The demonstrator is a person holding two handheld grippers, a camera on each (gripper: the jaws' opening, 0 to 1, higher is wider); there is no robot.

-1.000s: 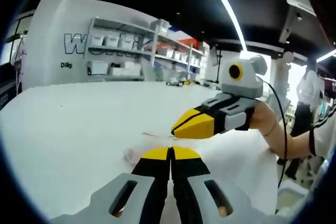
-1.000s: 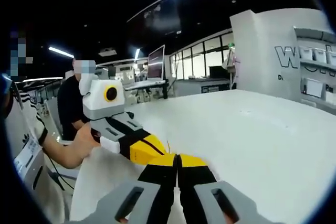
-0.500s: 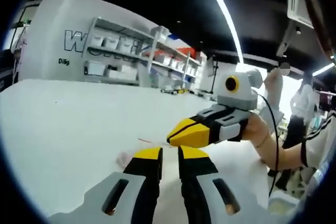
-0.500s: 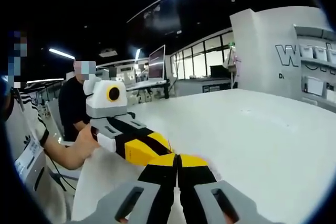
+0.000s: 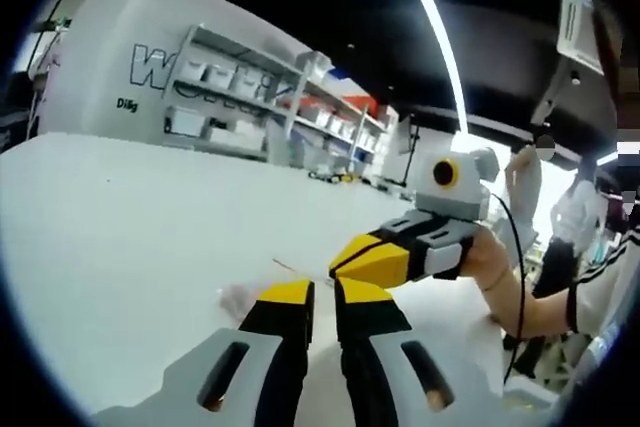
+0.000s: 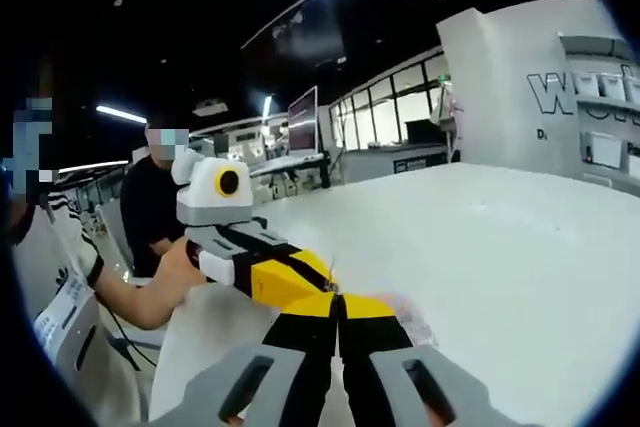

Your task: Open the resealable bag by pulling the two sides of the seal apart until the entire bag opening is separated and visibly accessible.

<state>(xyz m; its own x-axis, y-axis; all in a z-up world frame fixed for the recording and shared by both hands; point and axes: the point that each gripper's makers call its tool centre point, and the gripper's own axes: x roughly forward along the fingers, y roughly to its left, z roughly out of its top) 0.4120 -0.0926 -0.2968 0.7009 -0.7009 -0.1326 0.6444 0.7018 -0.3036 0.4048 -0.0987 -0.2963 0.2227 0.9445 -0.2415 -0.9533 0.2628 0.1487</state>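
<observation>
A clear resealable bag [image 5: 236,297] with something pinkish inside lies on the white table [image 5: 120,217]. Its thin red seal line [image 5: 288,269] runs toward the right gripper's tips. My left gripper [image 5: 323,293] stands just over the bag with a narrow gap between its yellow tips, holding nothing. My right gripper [image 5: 336,265] reaches in from the right, jaws together. In the right gripper view, the right gripper [image 6: 338,300] is shut with bag film [image 6: 408,315] beside its tips, apparently pinching the bag's edge. The left gripper [image 6: 322,275] reaches in from the left, close to it.
Shelves of white bins [image 5: 230,97] stand against a white wall beyond the table. A seated person in black [image 6: 150,212] is behind the table's near corner. Another person [image 5: 575,227] stands at the right. The table [image 6: 500,237] stretches wide and bare.
My left gripper's jaws have parted from shut to a narrow gap. The right gripper stays shut. Both views have shifted slightly with the hands.
</observation>
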